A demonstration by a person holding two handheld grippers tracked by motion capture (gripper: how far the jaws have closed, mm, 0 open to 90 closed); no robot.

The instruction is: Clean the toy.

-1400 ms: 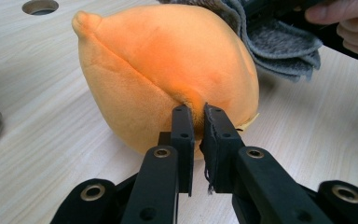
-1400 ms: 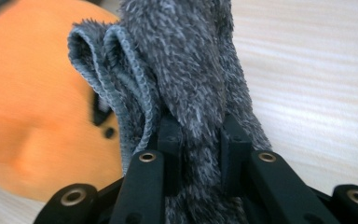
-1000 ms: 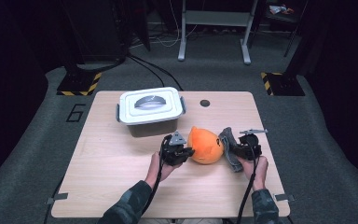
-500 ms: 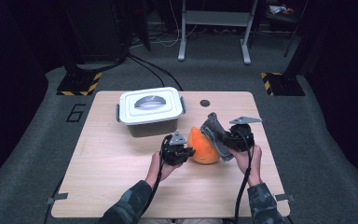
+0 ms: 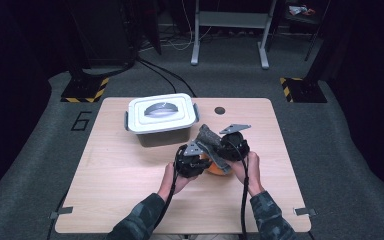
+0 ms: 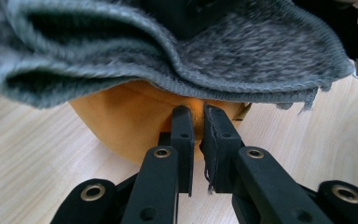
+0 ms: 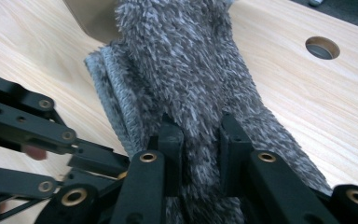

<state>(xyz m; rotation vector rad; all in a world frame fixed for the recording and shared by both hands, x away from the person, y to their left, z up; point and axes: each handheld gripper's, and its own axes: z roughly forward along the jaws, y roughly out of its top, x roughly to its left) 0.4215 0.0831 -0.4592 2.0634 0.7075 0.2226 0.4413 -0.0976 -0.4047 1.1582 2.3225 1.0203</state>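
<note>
Grey cloth [image 5: 211,145] runs away-left over the orange bowl [image 6: 130,121], apparently; both grippers' fingers clamped.

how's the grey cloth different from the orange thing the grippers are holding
The cloth is grey, fuzzy and limp, folded in layers; the orange thing is smooth, rounded and keeps its shape. The cloth drapes on top; the orange thing sits on the table beneath. Each is pinched by one gripper: cloth by the right, orange thing by the left.

Grey cloth [image 7: 191,84] fuzzy, shaggy; orange bowl [image 6: 130,116] smooth, glossy; table [image 5: 115,175] matt wood.
</note>
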